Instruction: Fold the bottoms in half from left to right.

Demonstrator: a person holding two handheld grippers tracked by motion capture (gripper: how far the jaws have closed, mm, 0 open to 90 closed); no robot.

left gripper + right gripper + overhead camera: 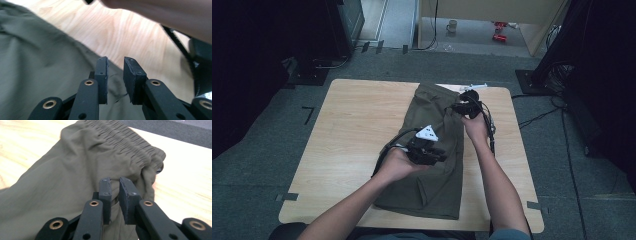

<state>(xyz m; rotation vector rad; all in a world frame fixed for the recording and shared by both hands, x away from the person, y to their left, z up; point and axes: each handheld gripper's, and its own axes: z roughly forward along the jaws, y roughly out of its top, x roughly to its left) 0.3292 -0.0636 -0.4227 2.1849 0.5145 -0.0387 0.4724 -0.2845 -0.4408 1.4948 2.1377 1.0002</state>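
1. One pair of olive-green shorts (432,150) lies flat on the wooden table (352,130), folded lengthwise into a long narrow strip.
2. Its long axis runs from the person's edge of the table to the far edge. The gathered elastic waistband (130,140) points away from the person and the leg hems point toward them.
3. There are two tongs, one in each hand, and both sit over the shorts.
4. The left tongs (428,150) rest over the middle of the strip, near its right-hand edge in the high view. In the left gripper view (115,80) the jaws stand a small gap apart, with cloth lying under and behind them and bare table beyond. No cloth is pinched between the pads, so these tongs are open.
5. The right tongs (467,106) are at the waistband end, on the strip's right corner. In the right gripper view (114,197) a fold of cloth just below the waistband sits between the pads, which press on it: these tongs grip the shorts.
6. Beyond the right tongs the waistband corner curls up slightly off the table.
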